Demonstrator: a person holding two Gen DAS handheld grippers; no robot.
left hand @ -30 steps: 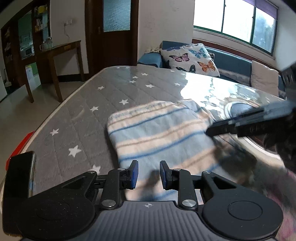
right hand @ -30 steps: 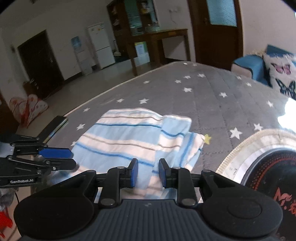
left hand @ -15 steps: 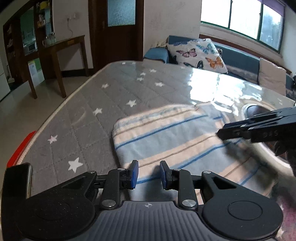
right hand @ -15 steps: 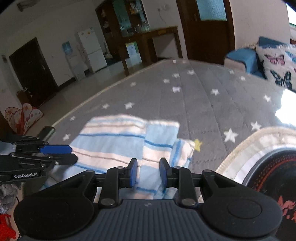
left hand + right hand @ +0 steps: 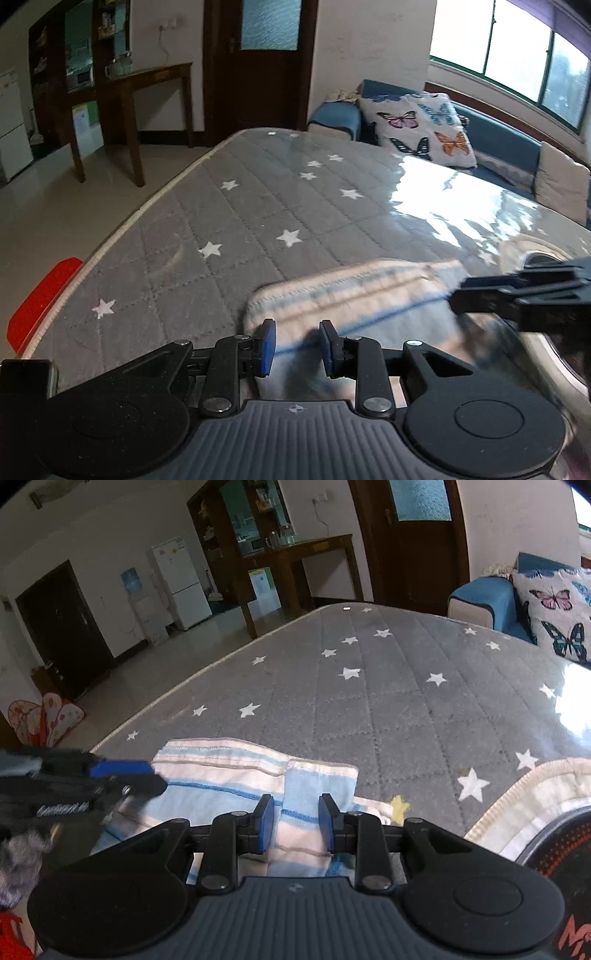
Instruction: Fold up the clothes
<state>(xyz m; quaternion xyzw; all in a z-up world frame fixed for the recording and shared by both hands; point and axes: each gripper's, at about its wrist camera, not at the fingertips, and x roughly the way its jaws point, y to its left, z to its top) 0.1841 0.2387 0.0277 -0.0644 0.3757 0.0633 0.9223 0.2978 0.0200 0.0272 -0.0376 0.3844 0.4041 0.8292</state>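
Observation:
A folded light-blue, white and tan striped garment (image 5: 354, 295) lies on the grey star-print mattress (image 5: 258, 206); it also shows in the right wrist view (image 5: 236, 775). My left gripper (image 5: 293, 347) is open and empty, hovering over the garment's near left edge. My right gripper (image 5: 295, 821) is open and empty over the garment's right end, where a folded flap (image 5: 317, 786) lies. Each gripper appears in the other's view: the right one (image 5: 517, 295), the left one (image 5: 92, 779).
The mattress (image 5: 369, 686) drops off at its left edge to tiled floor. A red object (image 5: 40, 299) sits at the near left edge. A round patterned mat (image 5: 535, 812) lies right of the garment. A sofa with a butterfly pillow (image 5: 417, 125) stands behind.
Both grippers have pulled back toward me and tilted up, so the garment sits lower and nearer the fingers. Both stay open. The garment has not visibly moved.

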